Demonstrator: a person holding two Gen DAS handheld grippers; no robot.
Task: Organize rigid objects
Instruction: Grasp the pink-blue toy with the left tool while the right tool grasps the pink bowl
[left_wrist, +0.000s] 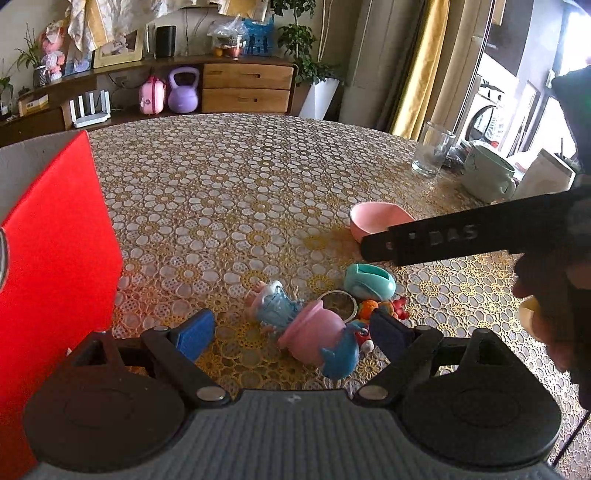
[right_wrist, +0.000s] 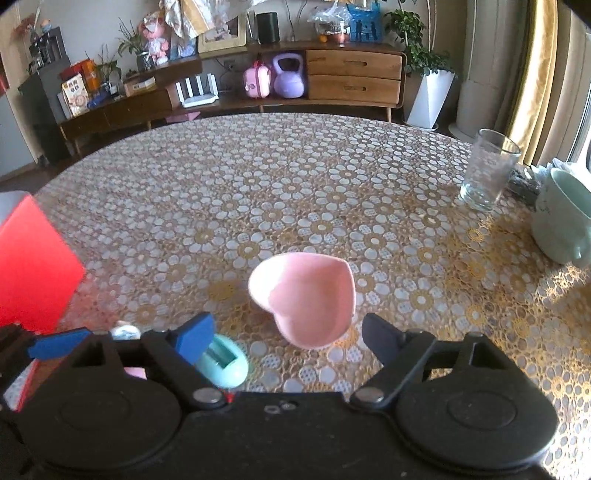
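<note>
Two pairs of tongs are over the bench (left_wrist: 258, 177) and both stand wide, neither gripping a thing. The left tongs (left_wrist: 291, 332) hang low over a little heap of toys: a pig figure (left_wrist: 295, 321) in pink and blue lies on its side right between the blue pads, yet no pad presses on it. Just beyond it sit a metal ring (left_wrist: 338, 302), a teal egg-shaped holder (left_wrist: 369, 282) and a small cluster of orange and red bits (left_wrist: 384, 308), all bunched close, which makes a clean pick tricky; I'd judge the figure is the target, since it lies nearest and squarely in the gap.

Over to the right tongs (right_wrist: 288, 341), and they are lined up on the pink heart-shaped dish (right_wrist: 306, 299), which sits apart from the heap on open cloth, tipped up on its side by the look of it. Its near end reaches down between the pads with daylight on both sides, so nothing is held there.

Off to the left stands a red box (left_wrist: 48, 258), close beside the toys, and it seems the likely place for them to go, though its opening is out of sight. A drinking glass (right_wrist: 487, 170) and a pale green mug (right_wrist: 561, 221) stand well away at the right edge, out of the action. Sorting looks barely begun.
</note>
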